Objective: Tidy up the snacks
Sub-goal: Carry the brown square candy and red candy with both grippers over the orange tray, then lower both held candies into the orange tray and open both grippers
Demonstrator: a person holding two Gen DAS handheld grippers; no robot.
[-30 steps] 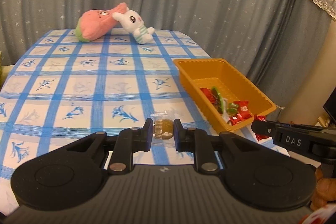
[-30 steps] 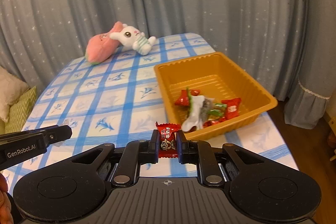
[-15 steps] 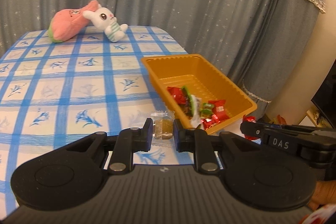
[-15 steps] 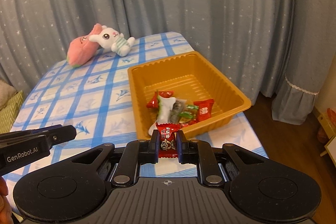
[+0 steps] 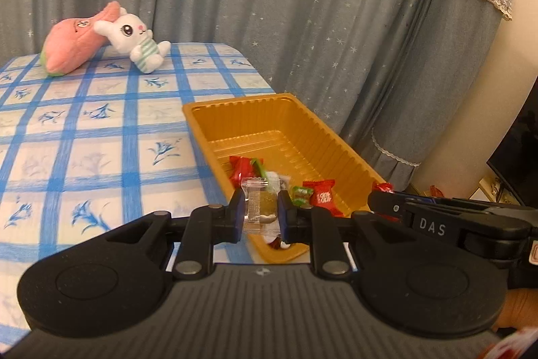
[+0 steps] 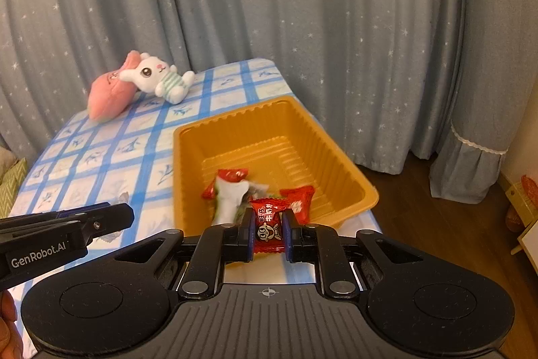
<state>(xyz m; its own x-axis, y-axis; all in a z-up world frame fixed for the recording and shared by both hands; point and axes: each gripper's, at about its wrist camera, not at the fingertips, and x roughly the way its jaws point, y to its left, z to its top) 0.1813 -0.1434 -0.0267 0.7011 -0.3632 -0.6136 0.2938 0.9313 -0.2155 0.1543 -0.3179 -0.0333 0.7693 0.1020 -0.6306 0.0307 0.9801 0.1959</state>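
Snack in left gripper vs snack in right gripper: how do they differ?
The left gripper holds a clear-wrapped snack with its brownish filling visible; the right gripper holds a red candy in an opaque wrapper. The red candy carries a printed cartoon face and characters; the clear-wrapped snack shows no print. Both are small sealed packets, pinched between shut jaws near the orange tray.
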